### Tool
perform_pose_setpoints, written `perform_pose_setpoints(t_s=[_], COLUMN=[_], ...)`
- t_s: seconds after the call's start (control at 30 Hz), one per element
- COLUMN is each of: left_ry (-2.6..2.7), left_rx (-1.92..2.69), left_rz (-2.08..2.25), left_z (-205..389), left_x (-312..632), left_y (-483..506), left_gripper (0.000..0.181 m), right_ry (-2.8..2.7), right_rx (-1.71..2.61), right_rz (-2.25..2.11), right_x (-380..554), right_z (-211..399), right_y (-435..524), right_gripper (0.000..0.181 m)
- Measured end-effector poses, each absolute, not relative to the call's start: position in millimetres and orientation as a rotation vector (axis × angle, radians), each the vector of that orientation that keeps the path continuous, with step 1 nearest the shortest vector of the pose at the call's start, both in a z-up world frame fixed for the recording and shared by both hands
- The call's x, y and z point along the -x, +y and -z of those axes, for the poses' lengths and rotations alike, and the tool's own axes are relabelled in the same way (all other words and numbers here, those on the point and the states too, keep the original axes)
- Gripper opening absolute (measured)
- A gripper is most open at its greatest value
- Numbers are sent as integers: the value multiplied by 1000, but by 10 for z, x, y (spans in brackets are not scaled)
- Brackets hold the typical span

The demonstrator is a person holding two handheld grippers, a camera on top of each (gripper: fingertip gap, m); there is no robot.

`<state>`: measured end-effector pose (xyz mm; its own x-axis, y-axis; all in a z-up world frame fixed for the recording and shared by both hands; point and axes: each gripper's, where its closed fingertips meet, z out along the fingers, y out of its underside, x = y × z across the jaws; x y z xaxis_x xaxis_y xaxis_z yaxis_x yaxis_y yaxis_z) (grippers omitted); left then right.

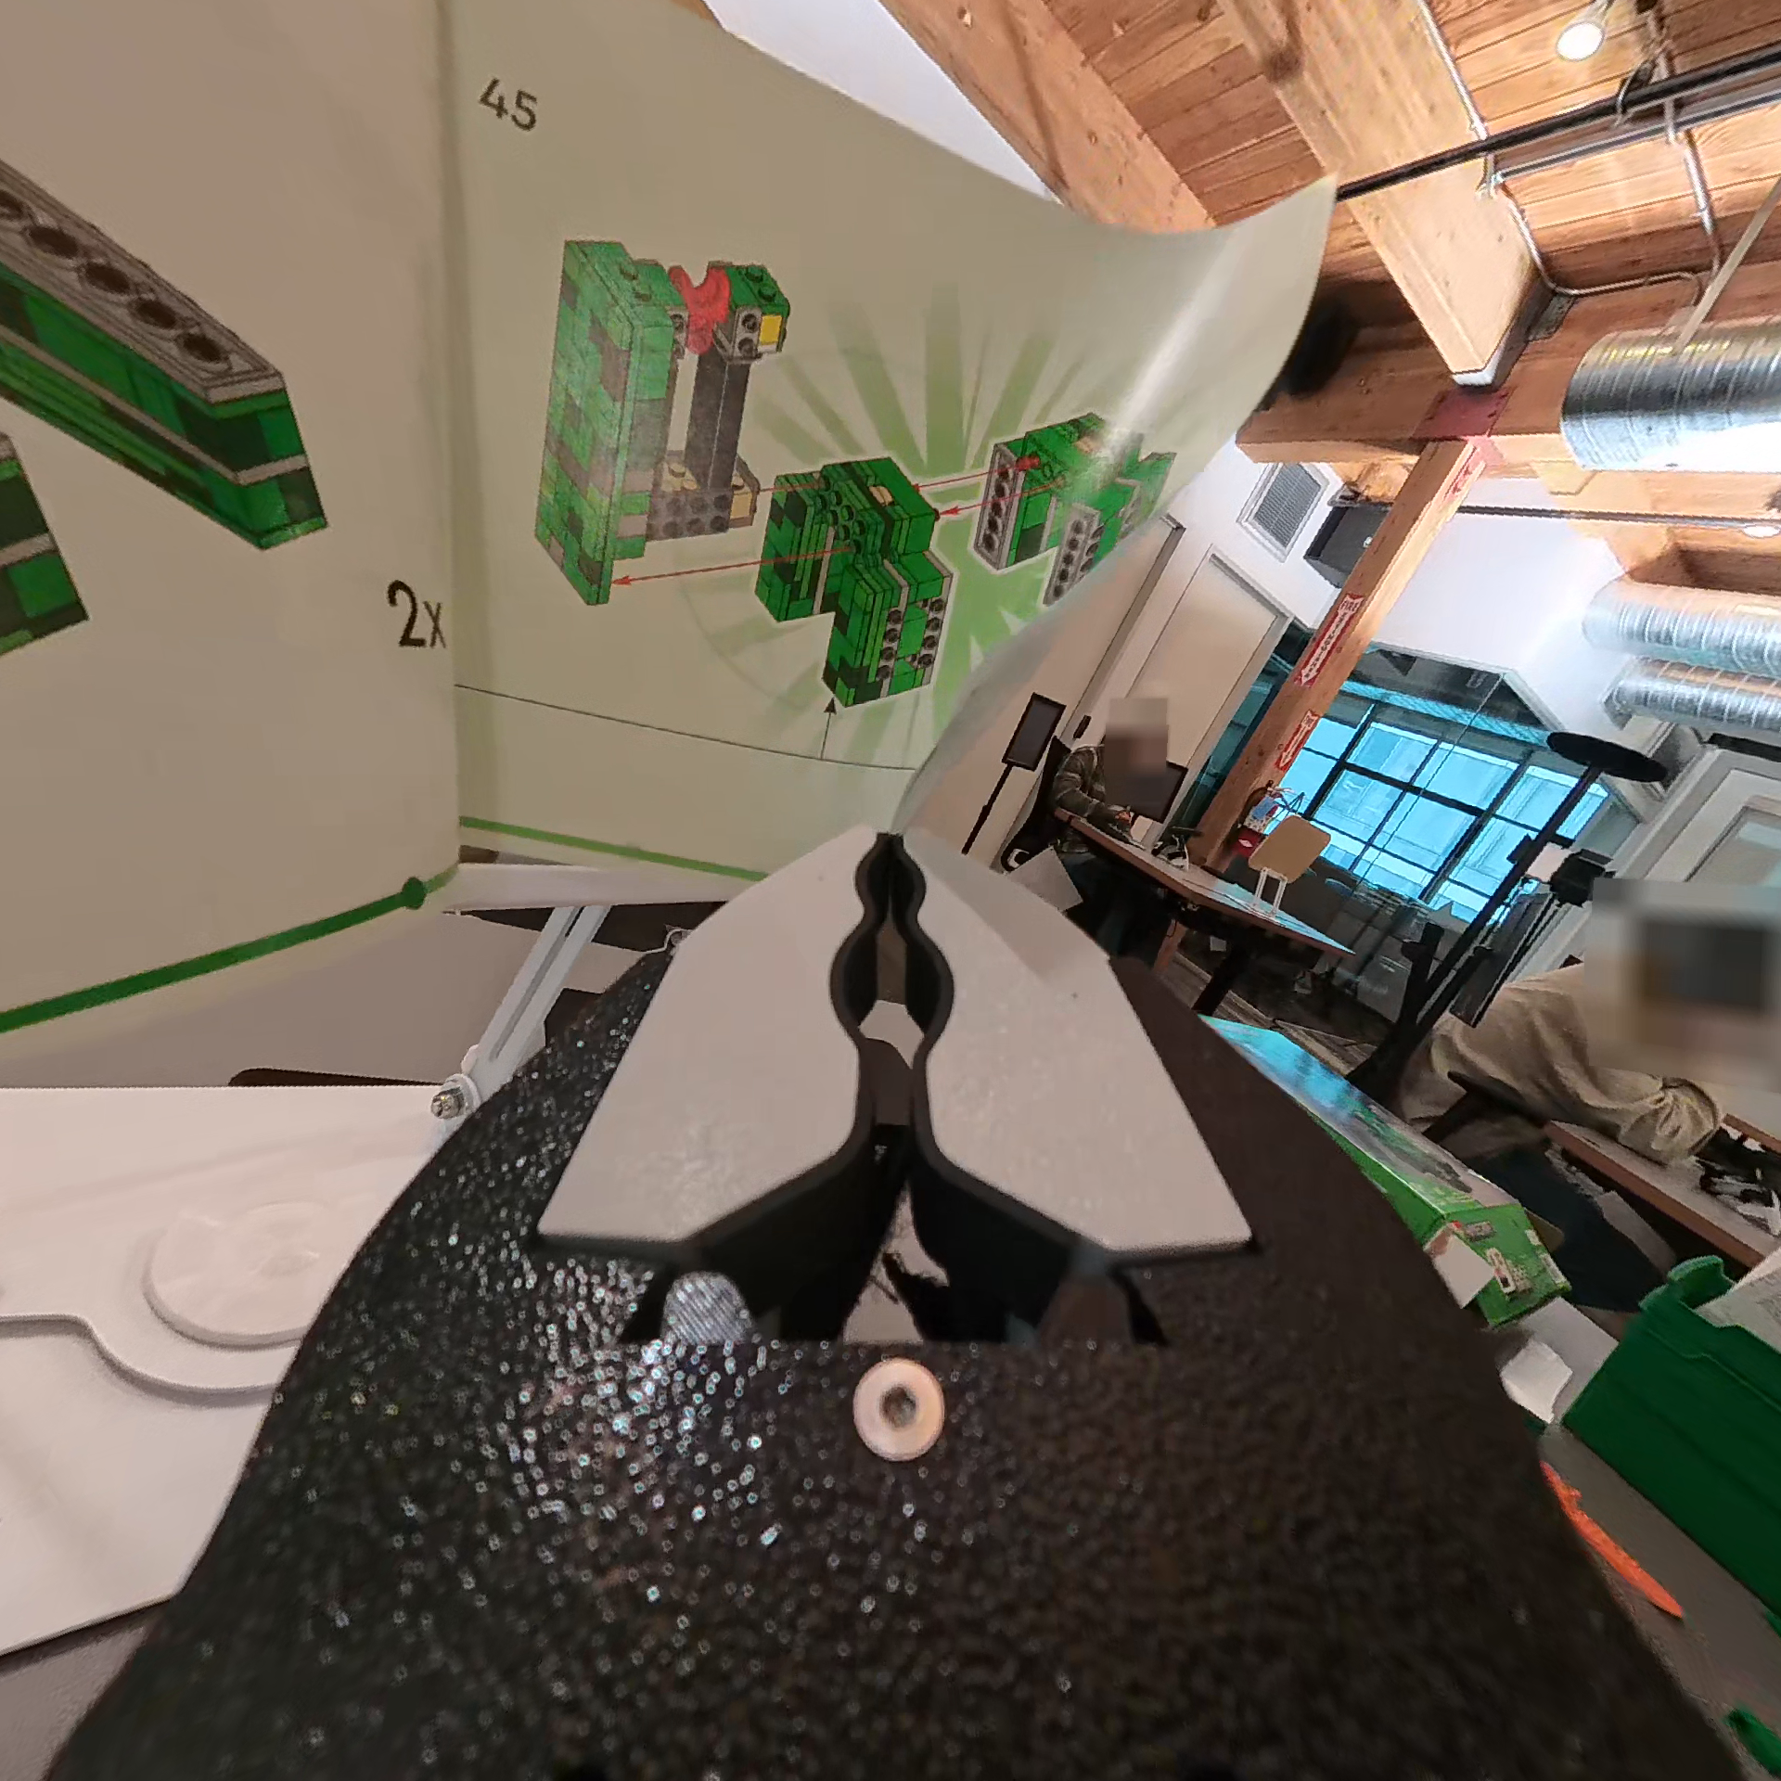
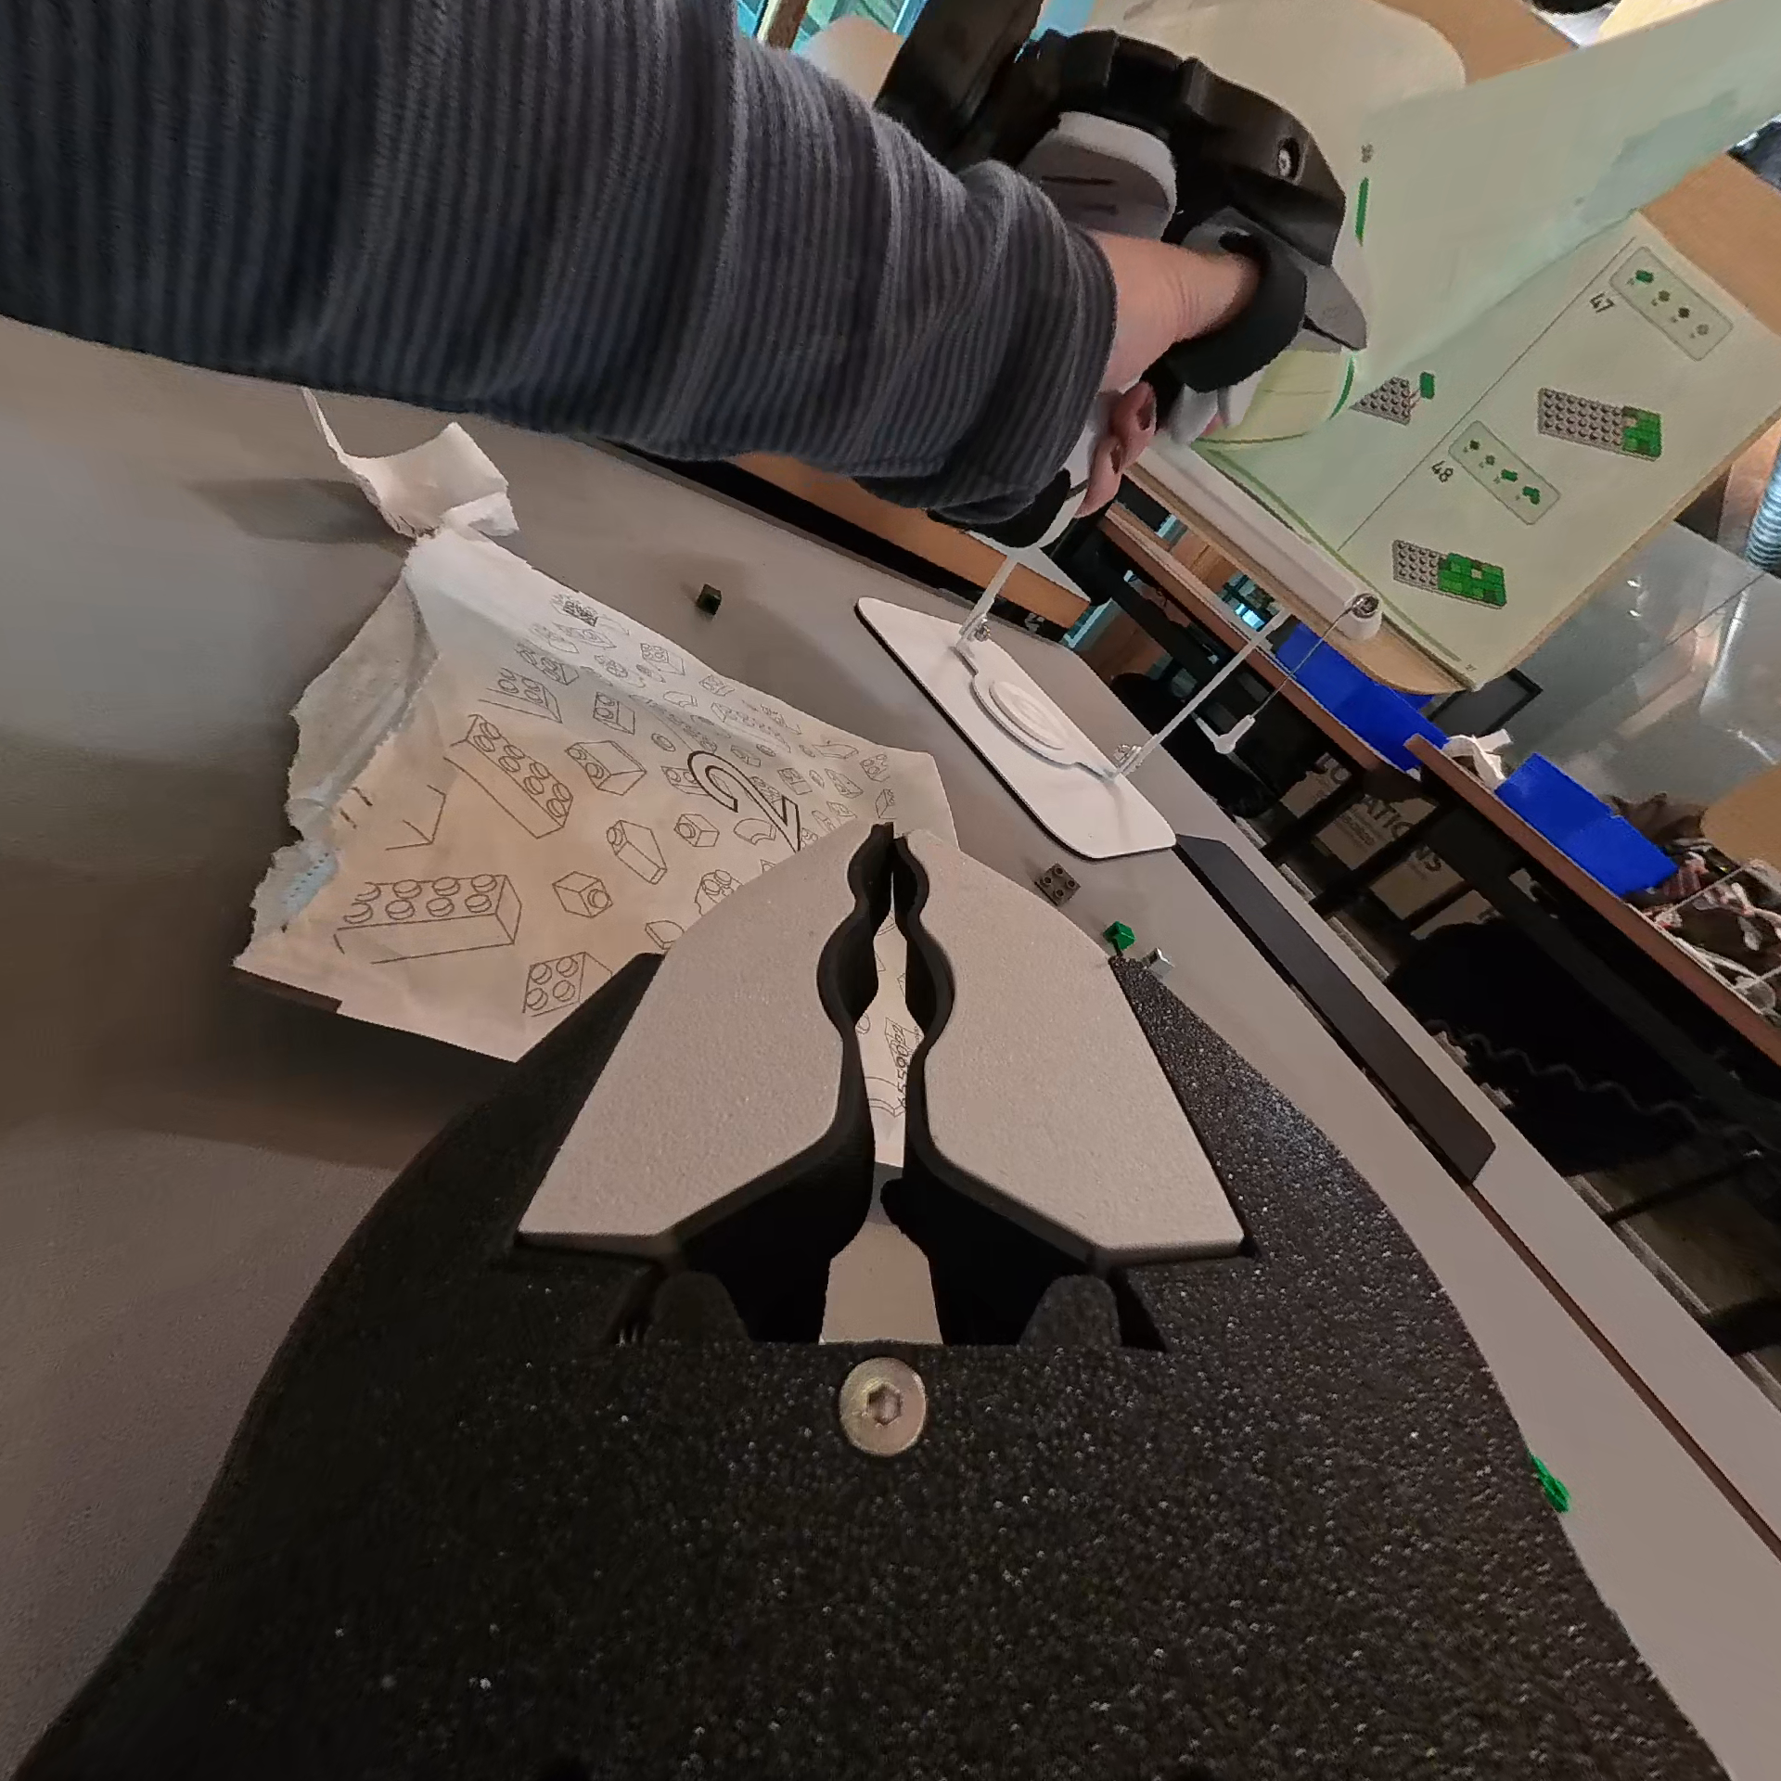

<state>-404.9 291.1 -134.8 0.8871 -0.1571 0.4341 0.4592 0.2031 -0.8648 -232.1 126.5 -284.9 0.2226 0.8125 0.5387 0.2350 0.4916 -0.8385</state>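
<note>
My left gripper [image 1: 889,848] is shut on the lower edge of a page of a brick-building instruction booklet [image 1: 771,482]. The page curls up and to the right from the fingertips. The booklet stands on a white stand [image 1: 193,1253]. In the right wrist view a hand in a striped sleeve [image 2: 675,241] holds that gripper [image 2: 1335,318] at the booklet [image 2: 1503,463] above the stand's base [image 2: 1022,723]. My right gripper [image 2: 891,848] is shut and empty, low over a torn white paper bag [image 2: 578,790] printed with brick outlines.
The grey table [image 2: 145,1156] carries small loose bricks: dark grey [image 2: 1057,882], green [image 2: 1118,933], black [image 2: 708,598]. A green box [image 1: 1426,1185] and a green bin [image 1: 1677,1426] sit to the right. People sit at tables beyond [image 1: 1205,887]. Blue bins [image 2: 1349,694] stand on a farther table. The left gripper's tips are roughly 30 cm from the right gripper's.
</note>
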Motion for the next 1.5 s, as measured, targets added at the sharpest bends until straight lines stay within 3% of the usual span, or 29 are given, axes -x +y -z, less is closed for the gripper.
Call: perform_pose_setpoints(t_s=[0.9,1.1,1.5], left_ry=[-239,-130,355], left_rx=[1351,1476,1676], left_rz=[427,511,228], left_z=[1358,1440,1708], left_x=[3969,3742,3406], left_y=[3042,3190,2439], left_gripper=[0,38,46], right_ry=[-1325,-1322,-1313], right_rx=[1030,1030,1032], right_rz=[-521,-528,-541], right_x=[2318,2316,2307], right_z=[2849,2845,2835], right_y=[1272,1272,1276], right_gripper=[0,0,0])
